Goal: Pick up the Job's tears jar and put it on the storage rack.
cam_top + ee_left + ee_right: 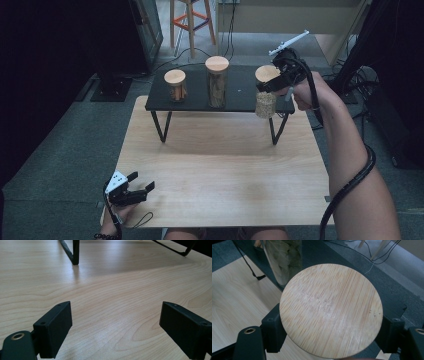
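Glass jar with a bamboo lid, full of something grainy, so it's got some heft and it's slick and breakable. My right gripper is pinching it just under the lid, hanging off the front right edge of the black shelf. I'd keep it upright. My left gripper sits spread wide over the table.

Left gripper over the table
Its jaws stand wide apart with bare wood between them; black shelf legs rise beyond.
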Motion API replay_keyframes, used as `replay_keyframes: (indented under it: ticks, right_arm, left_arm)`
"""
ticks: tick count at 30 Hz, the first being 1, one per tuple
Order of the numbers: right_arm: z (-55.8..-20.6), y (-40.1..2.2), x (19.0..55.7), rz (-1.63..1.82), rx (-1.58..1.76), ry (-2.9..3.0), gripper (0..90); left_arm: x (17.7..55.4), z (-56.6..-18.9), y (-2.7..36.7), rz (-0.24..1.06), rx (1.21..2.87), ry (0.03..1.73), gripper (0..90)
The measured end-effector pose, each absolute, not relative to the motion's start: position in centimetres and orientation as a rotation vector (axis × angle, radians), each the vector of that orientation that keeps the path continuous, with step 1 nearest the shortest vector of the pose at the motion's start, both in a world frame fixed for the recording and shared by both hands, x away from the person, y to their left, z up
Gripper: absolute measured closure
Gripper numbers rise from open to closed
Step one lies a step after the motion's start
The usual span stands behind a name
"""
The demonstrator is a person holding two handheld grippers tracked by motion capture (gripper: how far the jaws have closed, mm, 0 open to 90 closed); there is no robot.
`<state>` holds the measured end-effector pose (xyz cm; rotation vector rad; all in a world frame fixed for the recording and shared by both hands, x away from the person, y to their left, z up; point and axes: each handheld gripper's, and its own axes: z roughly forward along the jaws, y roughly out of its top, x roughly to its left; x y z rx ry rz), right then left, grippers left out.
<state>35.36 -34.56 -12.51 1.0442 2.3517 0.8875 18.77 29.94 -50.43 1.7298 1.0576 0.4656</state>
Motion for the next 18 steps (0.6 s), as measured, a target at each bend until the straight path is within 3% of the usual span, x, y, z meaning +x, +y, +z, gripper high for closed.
replay_keyframes:
  ticks: [18]
  right_arm:
    - [-12.3,-35.6,38.8,0.902,1.052,2.400,25.0]
  left_arm:
    - [18.9,-50.4,29.9,0.466,1.734,1.064,11.2]
